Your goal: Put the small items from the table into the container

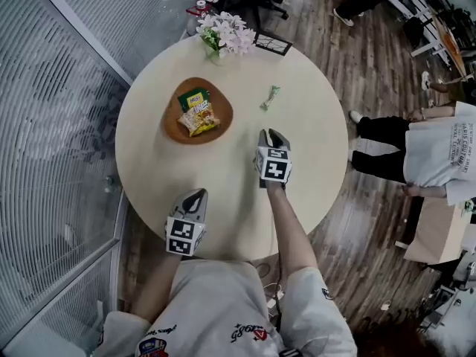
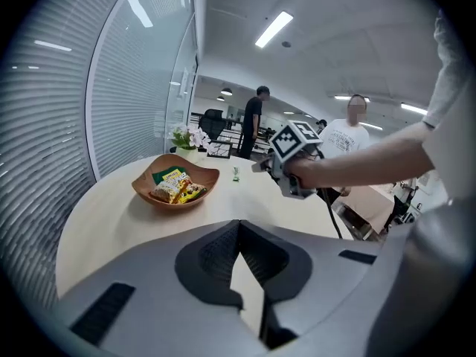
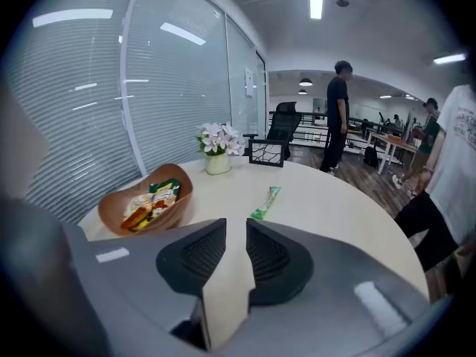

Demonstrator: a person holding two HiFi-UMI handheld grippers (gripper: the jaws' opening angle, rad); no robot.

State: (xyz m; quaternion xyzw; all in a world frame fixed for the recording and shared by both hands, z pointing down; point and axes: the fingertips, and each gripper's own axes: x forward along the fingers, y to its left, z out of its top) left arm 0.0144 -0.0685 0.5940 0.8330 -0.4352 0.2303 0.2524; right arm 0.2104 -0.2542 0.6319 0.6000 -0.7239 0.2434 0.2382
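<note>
A brown bowl (image 1: 172, 127) on the round cream table (image 1: 312, 162) holds a yellow snack packet (image 1: 199, 118) and a green packet (image 1: 193, 97). One slim green packet (image 1: 270, 97) lies on the table to the bowl's right. My right gripper (image 1: 273, 134) hovers just short of that slim packet (image 3: 266, 203), its jaws a narrow gap apart with nothing between them. My left gripper (image 1: 196, 194) is near the table's front edge, jaws touching at the tips and empty. In the left gripper view the bowl (image 2: 175, 200) is ahead to the left and the right gripper (image 2: 259, 167) is ahead to the right.
A vase of pale flowers (image 1: 223, 34) and a small black picture frame (image 1: 272, 44) stand at the table's far edge. A glass wall with blinds (image 1: 67, 125) runs along the left. A person (image 1: 424, 151) stands close to the table's right side.
</note>
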